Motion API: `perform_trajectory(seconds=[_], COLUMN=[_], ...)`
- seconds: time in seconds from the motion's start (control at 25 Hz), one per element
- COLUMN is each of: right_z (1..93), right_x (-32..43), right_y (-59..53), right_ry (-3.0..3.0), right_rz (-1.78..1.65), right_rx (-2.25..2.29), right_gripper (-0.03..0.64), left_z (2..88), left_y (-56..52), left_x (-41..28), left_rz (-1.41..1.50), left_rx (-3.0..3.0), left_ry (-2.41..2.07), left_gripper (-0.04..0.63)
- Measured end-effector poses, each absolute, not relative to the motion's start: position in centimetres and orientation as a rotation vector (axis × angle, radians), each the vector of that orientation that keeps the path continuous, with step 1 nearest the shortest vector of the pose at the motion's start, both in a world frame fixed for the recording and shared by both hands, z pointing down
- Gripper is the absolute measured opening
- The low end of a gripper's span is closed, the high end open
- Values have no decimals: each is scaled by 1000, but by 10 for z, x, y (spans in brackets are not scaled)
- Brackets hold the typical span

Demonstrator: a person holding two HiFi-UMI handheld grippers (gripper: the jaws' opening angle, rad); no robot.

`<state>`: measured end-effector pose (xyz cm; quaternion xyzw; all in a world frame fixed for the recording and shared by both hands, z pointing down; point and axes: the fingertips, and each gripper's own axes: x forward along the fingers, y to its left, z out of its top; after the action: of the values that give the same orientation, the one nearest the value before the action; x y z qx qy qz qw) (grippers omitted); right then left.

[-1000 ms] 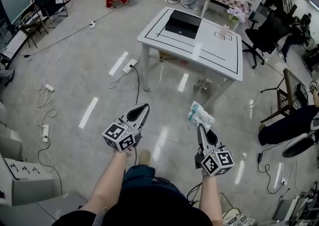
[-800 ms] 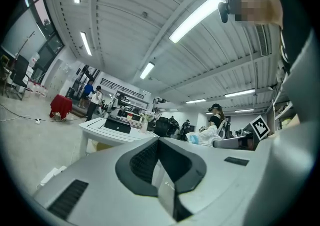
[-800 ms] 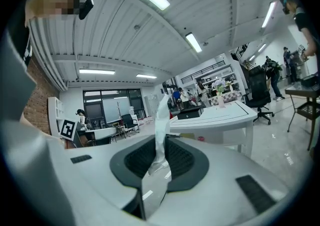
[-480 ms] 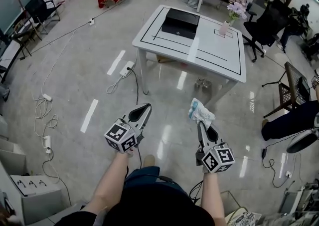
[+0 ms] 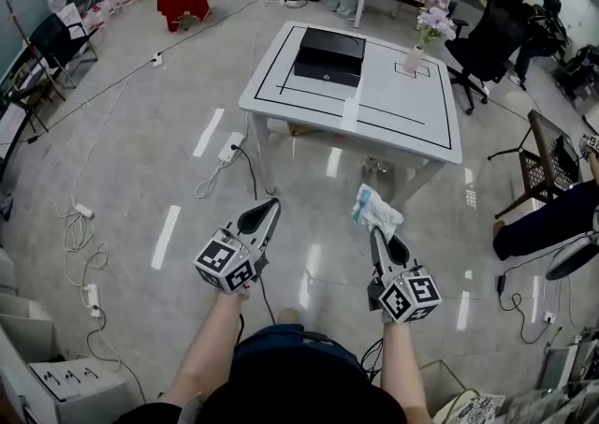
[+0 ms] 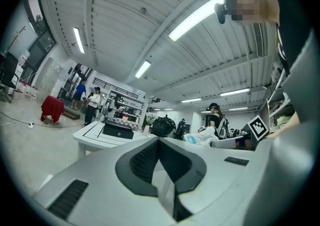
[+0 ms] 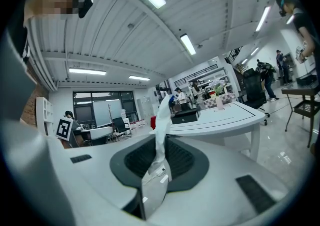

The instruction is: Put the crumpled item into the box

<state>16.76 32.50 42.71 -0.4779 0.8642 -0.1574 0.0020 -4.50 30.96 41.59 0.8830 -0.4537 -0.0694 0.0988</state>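
A black box [image 5: 328, 55] sits on the far left part of a white table [image 5: 393, 123] ahead of me; it also shows in the left gripper view [image 6: 118, 131] and the right gripper view [image 7: 185, 115]. My right gripper [image 5: 374, 230] is shut on the crumpled white and blue item [image 5: 376, 210], which sticks up from its jaws [image 7: 161, 120]. It is held level over the floor, well short of the table. My left gripper [image 5: 269, 204] hangs beside it, shut and empty [image 6: 159, 142].
A pink vase with flowers [image 5: 415, 57] stands on the table's far right. Cables and power strips [image 5: 229, 146] trail over the glossy floor left of the table. Office chairs [image 5: 487, 43], a wicker chair [image 5: 547, 155] and a seated person [image 5: 552, 221] are at the right.
The table and box have drawn closer and lower in the head view as I walk toward them. Both grippers keep the same pose, the right one still holding the crumpled item.
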Motion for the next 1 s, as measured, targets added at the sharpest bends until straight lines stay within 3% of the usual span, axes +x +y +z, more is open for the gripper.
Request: perform_trajectory(seconds=[1.0], right_z=[418], right_x=[138], right_y=[316], right_ry=[2709], right_rz=[-510], right_rx=[-1457], right_gripper=[60], left_z=[421], left_y=[314], left_x=[-79], left_rz=[-257], left_rx=[2552], left_ry=[-1386], left_gripper=[0])
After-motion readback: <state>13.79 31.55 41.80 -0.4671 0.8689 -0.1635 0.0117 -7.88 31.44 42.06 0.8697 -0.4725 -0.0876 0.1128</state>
